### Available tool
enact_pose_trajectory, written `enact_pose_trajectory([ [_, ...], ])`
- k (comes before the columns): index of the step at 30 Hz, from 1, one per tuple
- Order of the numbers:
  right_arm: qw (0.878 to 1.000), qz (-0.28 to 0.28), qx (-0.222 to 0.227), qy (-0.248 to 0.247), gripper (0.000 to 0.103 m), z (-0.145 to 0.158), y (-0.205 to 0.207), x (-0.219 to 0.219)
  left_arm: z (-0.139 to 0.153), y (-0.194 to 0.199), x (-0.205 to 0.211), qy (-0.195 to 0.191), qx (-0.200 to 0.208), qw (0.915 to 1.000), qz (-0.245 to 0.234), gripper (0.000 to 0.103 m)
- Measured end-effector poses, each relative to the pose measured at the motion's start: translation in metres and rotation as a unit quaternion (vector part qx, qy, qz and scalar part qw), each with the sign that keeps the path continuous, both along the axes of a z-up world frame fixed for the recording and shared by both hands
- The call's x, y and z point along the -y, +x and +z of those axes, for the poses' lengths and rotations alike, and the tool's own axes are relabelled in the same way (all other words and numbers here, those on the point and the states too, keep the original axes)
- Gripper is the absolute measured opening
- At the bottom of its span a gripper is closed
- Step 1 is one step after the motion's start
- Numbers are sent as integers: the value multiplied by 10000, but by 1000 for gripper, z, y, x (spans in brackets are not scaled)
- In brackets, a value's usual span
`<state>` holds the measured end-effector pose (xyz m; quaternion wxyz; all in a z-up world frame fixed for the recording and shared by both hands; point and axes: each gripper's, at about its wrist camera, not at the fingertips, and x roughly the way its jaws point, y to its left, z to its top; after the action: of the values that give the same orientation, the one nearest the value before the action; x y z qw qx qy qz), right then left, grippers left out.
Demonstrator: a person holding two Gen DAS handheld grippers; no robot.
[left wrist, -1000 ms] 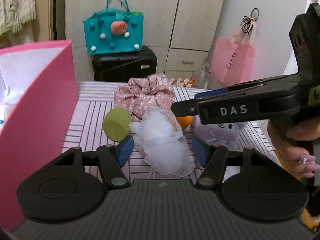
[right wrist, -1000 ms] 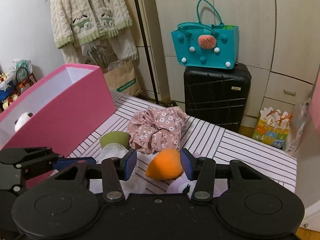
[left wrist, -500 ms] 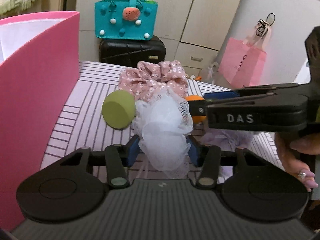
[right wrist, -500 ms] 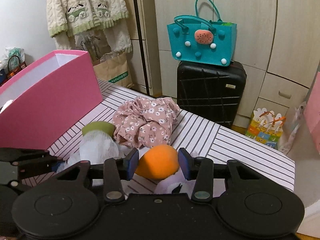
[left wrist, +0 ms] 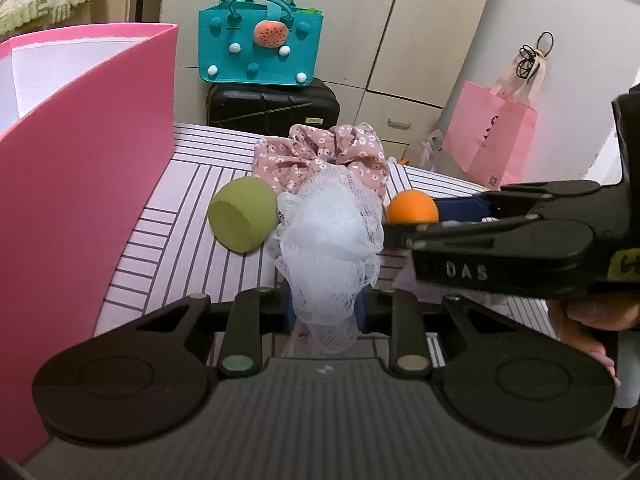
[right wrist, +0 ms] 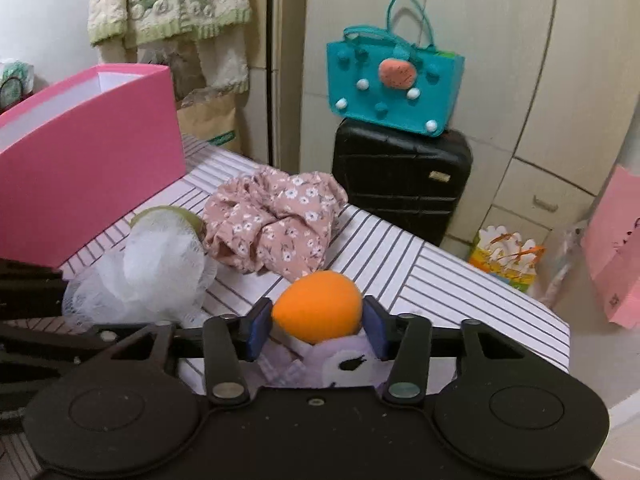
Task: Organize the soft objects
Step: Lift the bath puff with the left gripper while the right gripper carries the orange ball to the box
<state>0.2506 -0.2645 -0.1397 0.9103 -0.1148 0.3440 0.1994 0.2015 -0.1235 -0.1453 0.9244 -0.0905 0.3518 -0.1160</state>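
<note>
**Both grippers loaded, box to the left**

The left gripper (left wrist: 325, 307) has its fingers closed most of the way on the lower part of the white mesh pouf (left wrist: 330, 236), which bulges above and below the pads. The right gripper (right wrist: 318, 330) has its 2 blue fingers (right wrist: 259, 330) pressed on either side of the orange sponge (right wrist: 318, 306), held just above a lilac plush (right wrist: 344, 364) that lies under the gripper.

Around them on the striped tabletop (right wrist: 420, 276) sit a green sponge (left wrist: 242, 216), touching the pouf, and a pink floral scrunchie (right wrist: 272, 226) behind it. The open pink box (left wrist: 80, 152) stands at the left edge of the tabletop.

The step in hand looks like carrying both items to the box. To do it well, I would lift the pouf straight up first, since its loose mesh may snag the green sponge or scrunchie. Keep the squeeze on the orange sponge light but steady; it is round and could pop out. Clear the box wall before opening either gripper.
</note>
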Motion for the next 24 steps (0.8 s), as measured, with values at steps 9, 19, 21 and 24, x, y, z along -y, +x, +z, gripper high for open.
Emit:
enact_pose_trajectory([
  [9, 9996, 135, 175, 154, 48, 11, -17, -5, 2, -10, -2, -49, -40, 9999, -132, 25],
  [19, 9989, 171, 302, 300, 48, 29, -43, -5, 18, -26, -5, -100, -121, 9992, -358, 25],
  [21, 9989, 133, 270, 351, 48, 32, -50, -2, 21, -30, -9, -200, -216, 9988, -393, 24],
  [24, 9988, 159, 261, 390, 48, 37, -62, 0, 30, -38, -11, -154, -210, 9984, -500, 24],
])
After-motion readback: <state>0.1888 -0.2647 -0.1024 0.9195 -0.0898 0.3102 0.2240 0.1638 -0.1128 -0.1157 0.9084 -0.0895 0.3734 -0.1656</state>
